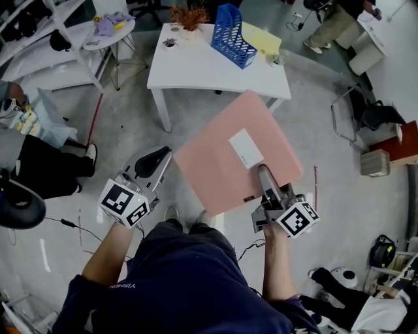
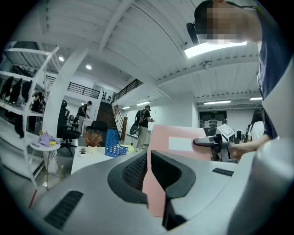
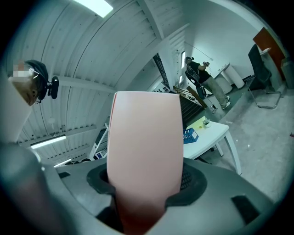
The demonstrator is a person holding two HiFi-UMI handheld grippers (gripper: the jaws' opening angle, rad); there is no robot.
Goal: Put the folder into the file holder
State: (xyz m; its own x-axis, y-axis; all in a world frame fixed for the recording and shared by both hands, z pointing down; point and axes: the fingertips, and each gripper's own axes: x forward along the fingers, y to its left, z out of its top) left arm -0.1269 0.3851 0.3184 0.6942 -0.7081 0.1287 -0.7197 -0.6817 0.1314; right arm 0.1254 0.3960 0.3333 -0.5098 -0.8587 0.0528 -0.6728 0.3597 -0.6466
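Right hand-held gripper (image 1: 264, 173) is clamped on the near edge of the pink folder (image 1: 219, 153), holding it in the air above the floor, well short of the white counter (image 1: 196, 65). Left hand-held gripper (image 1: 161, 158) sits at the folder's left corner, its jaws apart, pink showing in the gap. On the counter stands the blue file holder (image 1: 233, 36), with a yellow sheet (image 1: 263, 38) just beside it. A pot nearby holds a rust-coloured plant (image 1: 189, 16).
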